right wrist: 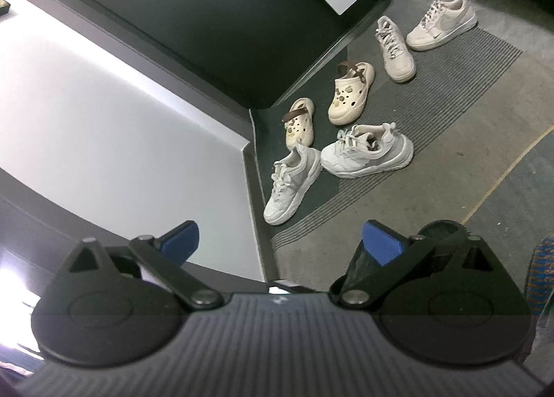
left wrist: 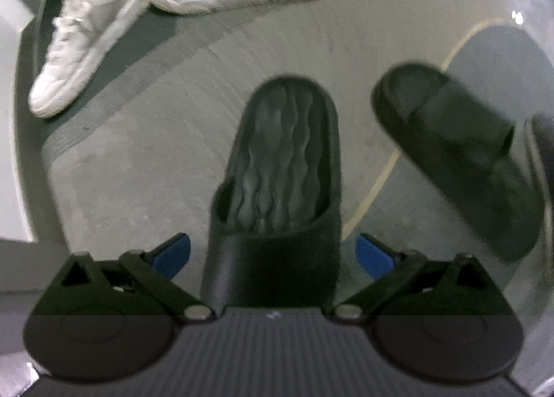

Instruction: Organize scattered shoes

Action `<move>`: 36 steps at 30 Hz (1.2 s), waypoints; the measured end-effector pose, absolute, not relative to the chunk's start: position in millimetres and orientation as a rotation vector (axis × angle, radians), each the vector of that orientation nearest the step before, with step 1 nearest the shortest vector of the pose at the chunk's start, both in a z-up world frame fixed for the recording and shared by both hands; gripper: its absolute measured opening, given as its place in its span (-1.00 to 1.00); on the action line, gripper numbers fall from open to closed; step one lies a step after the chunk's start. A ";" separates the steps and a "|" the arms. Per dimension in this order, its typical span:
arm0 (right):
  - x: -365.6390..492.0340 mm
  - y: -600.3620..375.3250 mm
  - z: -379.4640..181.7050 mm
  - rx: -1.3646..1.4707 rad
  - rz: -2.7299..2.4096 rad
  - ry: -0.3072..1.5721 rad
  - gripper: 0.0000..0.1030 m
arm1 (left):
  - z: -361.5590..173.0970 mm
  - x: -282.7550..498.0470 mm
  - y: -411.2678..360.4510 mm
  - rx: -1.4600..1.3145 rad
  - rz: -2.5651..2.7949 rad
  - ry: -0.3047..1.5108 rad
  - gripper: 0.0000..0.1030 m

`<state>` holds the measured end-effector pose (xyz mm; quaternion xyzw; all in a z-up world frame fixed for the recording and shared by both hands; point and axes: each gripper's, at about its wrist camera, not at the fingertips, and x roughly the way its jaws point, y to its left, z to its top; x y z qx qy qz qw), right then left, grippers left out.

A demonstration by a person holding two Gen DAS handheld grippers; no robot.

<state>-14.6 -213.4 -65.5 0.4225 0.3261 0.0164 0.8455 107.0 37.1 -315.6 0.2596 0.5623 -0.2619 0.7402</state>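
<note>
Grey ribbed carpet floor (left wrist: 145,161) with a thin yellow curved line is seen below both cameras. From the left wrist view, the left hand-held gripper (left wrist: 273,255) is spread wide, its blue-padded fingers (left wrist: 173,253) either side of a black rubber slide sandal with a wavy footbed (left wrist: 277,168); no contact with the pads is made out. A second black slide sandal (left wrist: 453,154) lies just beside it to the right, tilted. Two white lace-up sneakers (left wrist: 79,50) are seen further off, near the upper left.

From the right wrist view, the right hand-held gripper (right wrist: 280,244) is released, nothing between its fingers. Three scattered pairs are seen on the floor by a dark wall base: chunky white sneakers (right wrist: 367,152), cream perforated clogs with brown straps (right wrist: 349,95), and white low-top sneakers (right wrist: 439,24). A black sandal is partly hidden behind the right finger.
</note>
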 end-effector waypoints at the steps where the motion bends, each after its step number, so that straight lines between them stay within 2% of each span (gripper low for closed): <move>1: -15.5 -213.7 -65.3 0.891 0.036 0.687 1.00 | -302.7 106.2 35.9 0.568 -0.564 1.227 0.99; 8: -18.7 -212.7 -66.0 0.887 0.040 0.700 1.00 | -236.2 103.4 26.5 0.404 -0.503 1.221 0.99; 15: -23.8 -207.5 -64.4 0.808 0.038 0.717 1.00 | -158.0 101.7 22.4 0.377 -0.436 1.040 0.99; 26: -29.5 -194.9 -78.9 0.700 0.037 0.809 1.00 | -63.2 103.2 43.4 0.238 -0.247 0.961 0.99; 31: -18.2 -159.4 -101.4 0.506 0.143 0.996 1.00 | -20.3 89.6 45.9 0.213 -0.217 0.905 0.99; 36: -16.8 -111.6 -117.3 0.100 0.297 1.081 1.00 | 22.5 76.0 48.5 0.187 -0.188 0.849 0.99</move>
